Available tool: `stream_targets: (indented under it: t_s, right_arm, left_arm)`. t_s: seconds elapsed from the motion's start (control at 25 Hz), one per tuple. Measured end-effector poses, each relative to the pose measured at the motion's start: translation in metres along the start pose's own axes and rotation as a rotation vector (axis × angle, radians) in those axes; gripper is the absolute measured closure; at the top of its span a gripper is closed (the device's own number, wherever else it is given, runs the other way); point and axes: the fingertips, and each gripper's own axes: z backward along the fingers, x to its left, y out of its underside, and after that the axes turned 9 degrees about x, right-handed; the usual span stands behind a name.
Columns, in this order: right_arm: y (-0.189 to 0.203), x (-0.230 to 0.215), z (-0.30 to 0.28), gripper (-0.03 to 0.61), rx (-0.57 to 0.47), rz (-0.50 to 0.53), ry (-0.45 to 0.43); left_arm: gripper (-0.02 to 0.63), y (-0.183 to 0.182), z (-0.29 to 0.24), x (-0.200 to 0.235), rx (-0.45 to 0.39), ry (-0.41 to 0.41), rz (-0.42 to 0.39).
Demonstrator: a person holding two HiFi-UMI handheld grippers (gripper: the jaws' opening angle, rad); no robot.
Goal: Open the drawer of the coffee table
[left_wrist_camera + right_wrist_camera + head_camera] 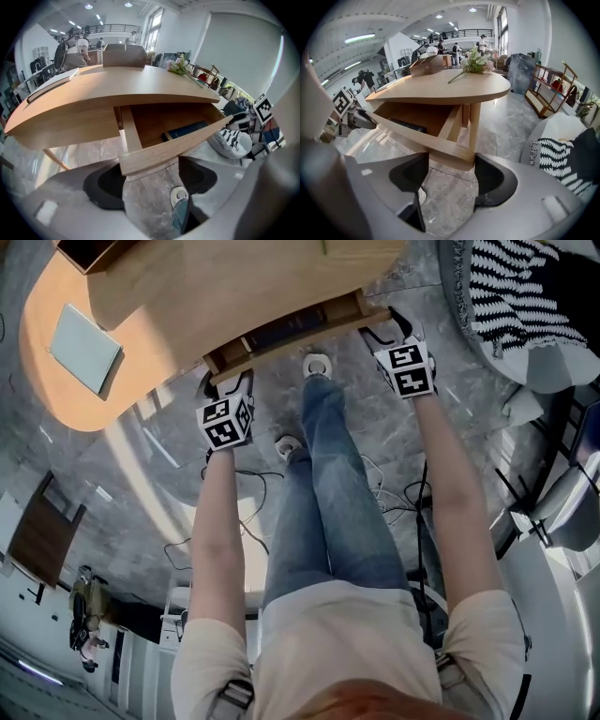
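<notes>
The coffee table (178, 296) is pale wood, and its drawer stands pulled out with a dark book (187, 130) lying inside. In the head view the drawer front (272, 348) runs between my two grippers. My left gripper (228, 381) is at its left end and my right gripper (389, 331) at its right end. In the left gripper view the jaws (150, 180) stand wide, with the front's end corner (140, 161) above the gap. In the right gripper view the jaws (451, 180) are also wide, with the other corner (454, 157) over the gap. No pad visibly clamps the board.
The person's legs and shoes (317, 365) are on the marble floor just under the drawer. A striped cushion (520, 296) lies to the right, and cables (394, 493) trail on the floor. On the tabletop are a pale notebook (84, 345), flowers (476, 61) and a box (426, 65).
</notes>
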Motion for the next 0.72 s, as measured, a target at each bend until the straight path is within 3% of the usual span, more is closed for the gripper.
stream_targets:
  t_s: [0.36,0.72]
  right_arm:
    - [0.008,0.000,0.002,0.284,-0.009,-0.008,0.013]
    - [0.037,0.010,0.011,0.284,-0.008,-0.019,0.020]
  left_arm:
    - [0.267,0.006,0.002,-0.003,-0.010,0.009,-0.003]
    - [0.267,0.034,0.008,-0.013,-0.017,0.017,-0.004]
